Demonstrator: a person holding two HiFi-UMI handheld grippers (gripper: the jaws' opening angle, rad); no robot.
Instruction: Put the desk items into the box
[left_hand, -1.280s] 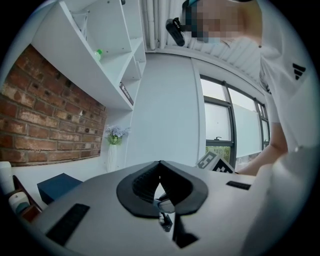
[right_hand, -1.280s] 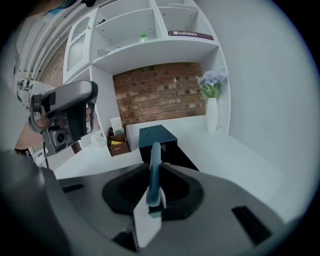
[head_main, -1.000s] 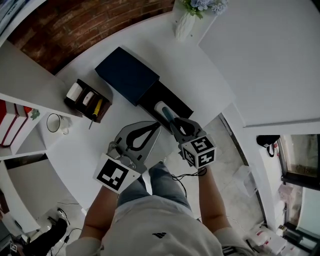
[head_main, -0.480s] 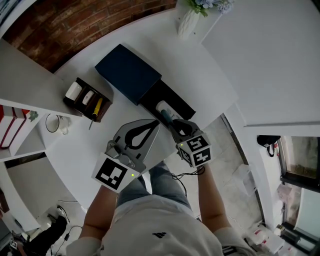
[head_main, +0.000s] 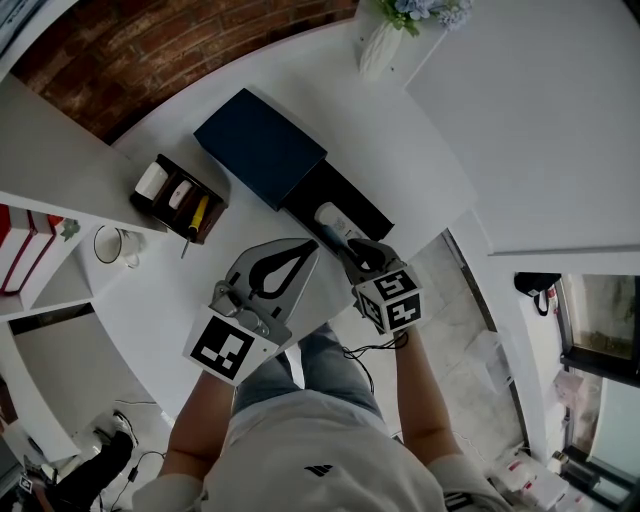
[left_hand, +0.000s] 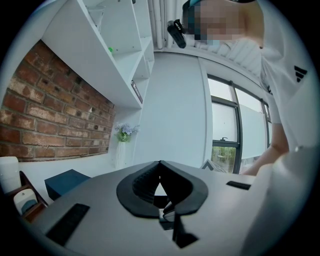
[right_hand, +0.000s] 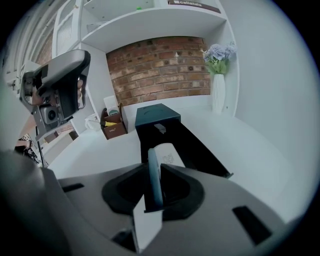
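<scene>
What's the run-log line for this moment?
left gripper: shut, empty | right gripper: shut on thin teal item | place: near end of open black box | release: not yet

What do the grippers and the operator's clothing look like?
The left gripper and right gripper are pale grey wedges with black-lined jaws, each carrying a white cube with black square markers. A black cable trails below the right one. The person wears a pale short-sleeved shirt and blue jeans.

box (right_hand: 200, 145) — black, open | flat item (right_hand: 152, 172) — blue-white, on edge, over it
</scene>
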